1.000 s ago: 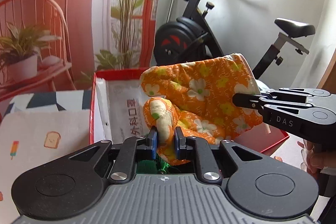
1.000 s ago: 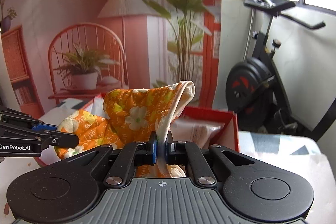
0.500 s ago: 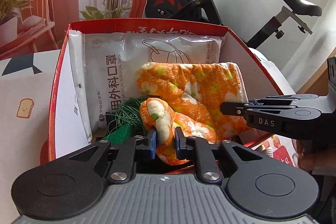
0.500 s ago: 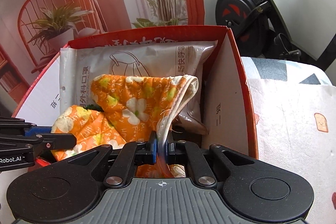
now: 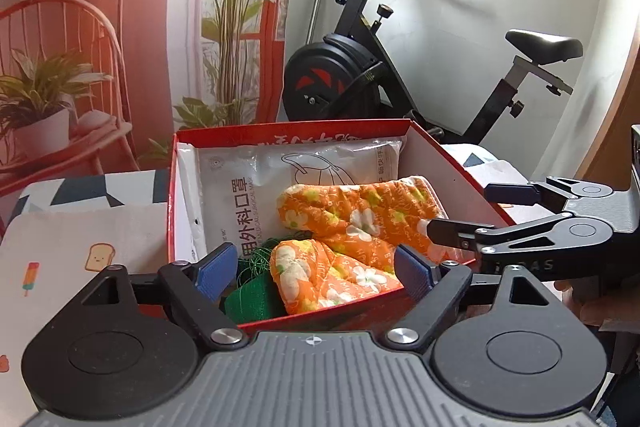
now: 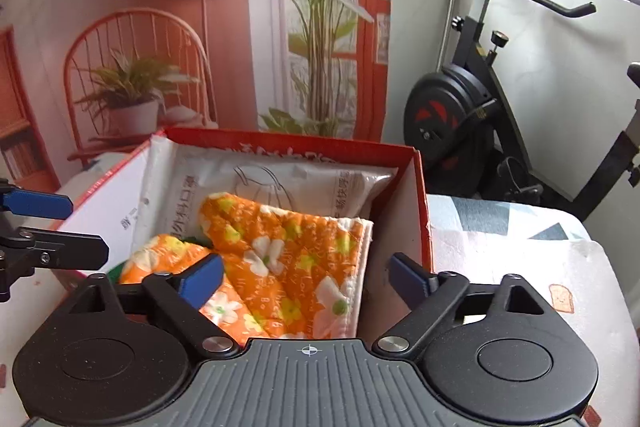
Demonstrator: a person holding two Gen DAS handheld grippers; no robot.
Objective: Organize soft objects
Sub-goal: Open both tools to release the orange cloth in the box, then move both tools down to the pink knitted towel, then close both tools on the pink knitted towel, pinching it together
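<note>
An orange floral oven mitt (image 5: 352, 227) lies inside a red cardboard box (image 5: 288, 129), on a white pack of surgical masks (image 5: 256, 183) and a green mesh item (image 5: 250, 297). It also shows in the right wrist view (image 6: 280, 259), in the same box (image 6: 420, 195). My left gripper (image 5: 314, 269) is open and empty, just above the box's near edge. My right gripper (image 6: 304, 277) is open and empty over the mitt's cuff side. The right gripper also shows at the right of the left wrist view (image 5: 476, 211).
The box stands on a table with a patterned cloth (image 5: 80, 251). An exercise bike (image 5: 360, 67) stands behind the table. A backdrop with a chair, lamp and plants (image 5: 120, 27) covers the far wall.
Both grippers lowered the mitt into the box, then opened and let it go. The mitt now lies loose in the box and both grippers have drawn back a little.
</note>
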